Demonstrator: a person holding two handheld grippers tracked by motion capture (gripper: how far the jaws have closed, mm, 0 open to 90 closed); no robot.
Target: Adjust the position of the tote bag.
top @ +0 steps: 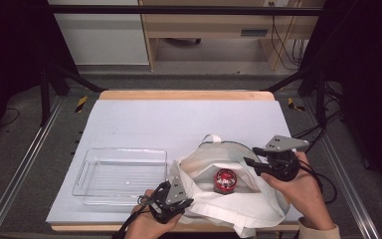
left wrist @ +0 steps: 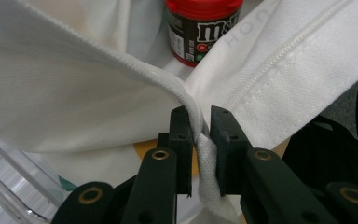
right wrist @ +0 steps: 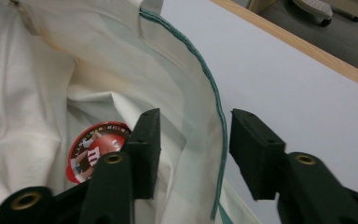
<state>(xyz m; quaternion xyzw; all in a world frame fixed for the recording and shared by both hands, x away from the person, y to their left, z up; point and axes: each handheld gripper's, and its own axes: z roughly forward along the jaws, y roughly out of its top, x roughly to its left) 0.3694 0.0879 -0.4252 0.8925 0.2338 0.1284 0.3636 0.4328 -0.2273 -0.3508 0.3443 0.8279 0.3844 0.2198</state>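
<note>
Honestly, left tongs pinch the bag rim; right tongs, spread at 3 o'clock, might drop that side onto the jar.

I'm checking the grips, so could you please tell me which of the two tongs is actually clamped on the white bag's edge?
The left tongs pinch the white bag rim; the right tongs merely straddle the rim, jaws apart.

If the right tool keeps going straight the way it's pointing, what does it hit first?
Most likely the bag: its green-edged rim already stands between the right tool's open jaws. Beyond that lies the red-lidded jar inside, though depth is hard to judge.
</note>
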